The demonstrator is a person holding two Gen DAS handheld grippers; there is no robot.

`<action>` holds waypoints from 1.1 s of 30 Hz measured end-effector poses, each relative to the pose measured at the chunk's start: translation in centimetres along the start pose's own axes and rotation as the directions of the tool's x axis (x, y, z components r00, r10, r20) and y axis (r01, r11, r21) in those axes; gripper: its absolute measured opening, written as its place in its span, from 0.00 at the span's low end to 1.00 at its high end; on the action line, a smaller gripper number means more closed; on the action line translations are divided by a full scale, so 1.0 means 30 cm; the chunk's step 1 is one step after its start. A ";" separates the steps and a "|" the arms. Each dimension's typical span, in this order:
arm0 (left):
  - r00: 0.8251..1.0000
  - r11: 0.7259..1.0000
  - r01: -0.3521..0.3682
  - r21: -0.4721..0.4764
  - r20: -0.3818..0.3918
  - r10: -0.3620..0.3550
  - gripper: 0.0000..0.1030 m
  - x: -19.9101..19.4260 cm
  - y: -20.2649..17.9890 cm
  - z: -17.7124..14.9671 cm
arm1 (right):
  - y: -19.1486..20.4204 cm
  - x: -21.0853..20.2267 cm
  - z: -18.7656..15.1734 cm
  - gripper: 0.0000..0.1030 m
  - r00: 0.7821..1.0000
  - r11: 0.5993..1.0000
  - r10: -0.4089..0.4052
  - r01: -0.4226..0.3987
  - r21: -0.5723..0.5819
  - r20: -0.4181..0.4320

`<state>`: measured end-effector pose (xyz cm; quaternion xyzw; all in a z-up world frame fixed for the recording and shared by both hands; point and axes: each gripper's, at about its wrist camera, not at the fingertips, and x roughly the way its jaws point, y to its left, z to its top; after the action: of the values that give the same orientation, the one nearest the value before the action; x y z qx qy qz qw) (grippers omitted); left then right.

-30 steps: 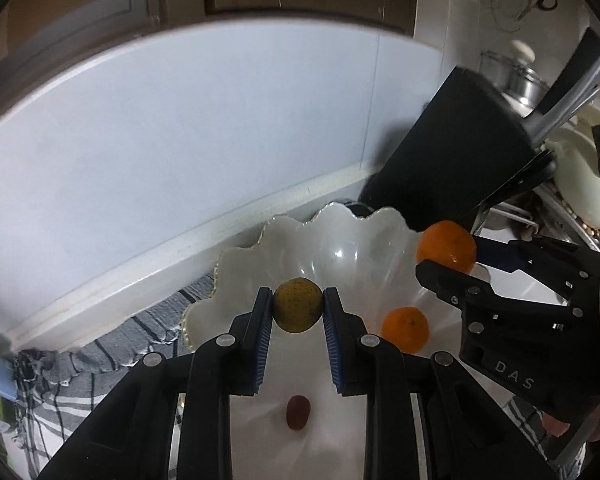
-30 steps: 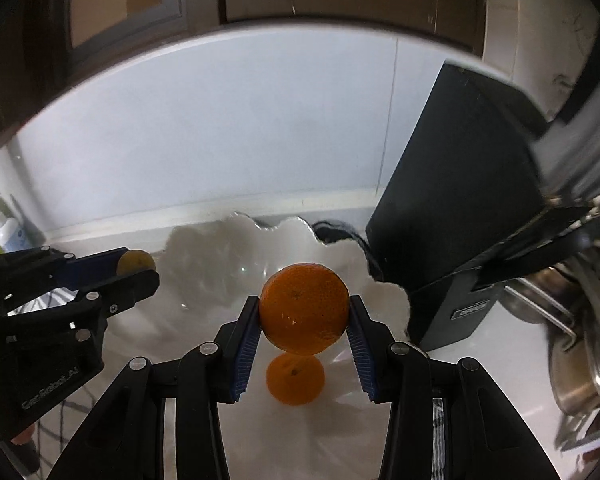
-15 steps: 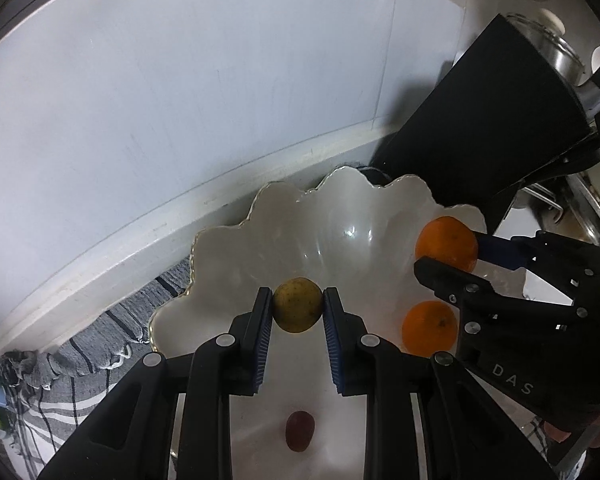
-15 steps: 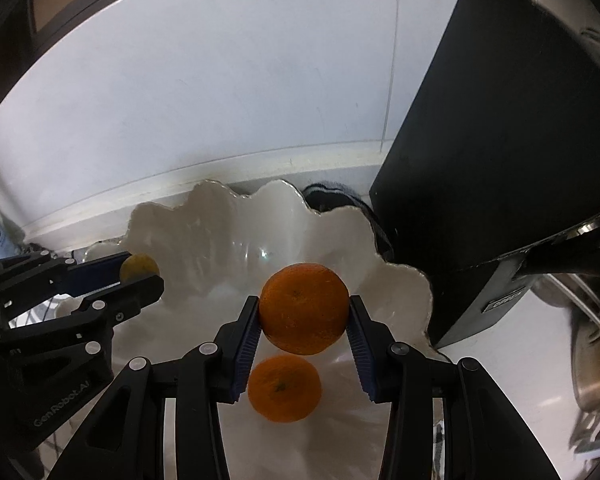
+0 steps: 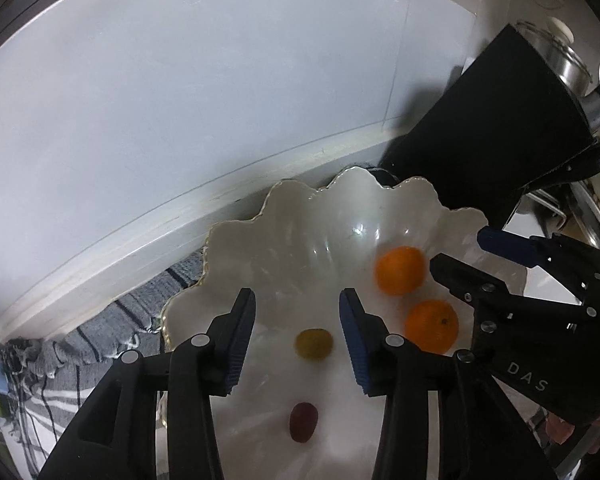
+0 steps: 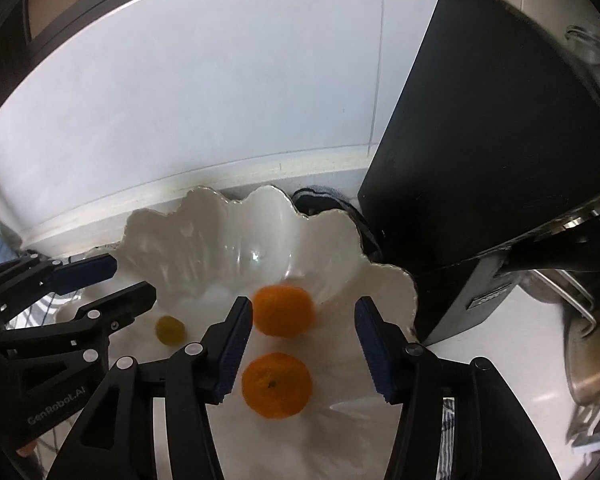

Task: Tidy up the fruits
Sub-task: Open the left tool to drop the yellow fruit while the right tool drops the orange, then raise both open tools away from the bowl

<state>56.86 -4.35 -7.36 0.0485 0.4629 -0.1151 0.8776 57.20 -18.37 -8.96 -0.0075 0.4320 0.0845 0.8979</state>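
Both grippers are hanging open and empty over the scalloped white bowl [image 5: 284,216], left gripper [image 5: 298,340], right gripper [image 6: 304,340]. Lying inside it: yellow-green fruit [image 5: 313,344], two oranges [image 6: 283,310] [image 6: 276,385], dark red fruit [image 5: 303,421] at lower centre. No loose fruit is showing outside; sorting looks nearly done.

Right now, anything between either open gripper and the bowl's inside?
Nothing visible. The left gripper is open above the yellow-green fruit, the right gripper open above two oranges; all lie in the white bowl.
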 end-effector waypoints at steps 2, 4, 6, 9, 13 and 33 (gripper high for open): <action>1.000 1.000 -0.011 -0.001 0.014 0.011 0.43 -0.022 0.004 -0.004 | 0.000 -0.022 -0.004 0.53 1.000 1.000 -0.003 0.003 -0.002 0.010; 0.999 1.000 -0.019 0.002 0.032 0.019 0.44 -0.056 0.004 -0.011 | 0.005 -0.053 -0.010 0.53 1.000 1.000 -0.006 0.006 -0.003 0.028; 0.998 1.000 -0.028 0.003 0.054 0.028 0.45 -0.090 0.005 -0.018 | 0.005 -0.082 -0.018 0.53 0.999 1.000 -0.007 0.007 -0.002 0.044; 0.995 0.999 -0.039 0.007 0.094 0.039 0.45 -0.149 0.005 -0.034 | 0.005 -0.131 -0.026 0.53 0.997 1.000 -0.011 0.010 0.009 0.076; 0.992 0.999 -0.034 -0.002 0.121 0.034 0.46 -0.206 0.006 -0.050 | 0.017 -0.214 -0.050 0.53 0.993 1.000 -0.008 0.007 0.005 0.121; 0.961 0.999 -0.010 0.034 0.275 0.000 0.48 -0.521 -0.036 -0.201 | 0.080 -0.580 -0.177 0.53 0.947 0.999 0.021 -0.030 0.023 0.322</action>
<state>43.25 -1.79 2.13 0.0488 0.3341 -0.1267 0.9327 42.05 -18.99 1.38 0.0245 0.2813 0.0902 0.9551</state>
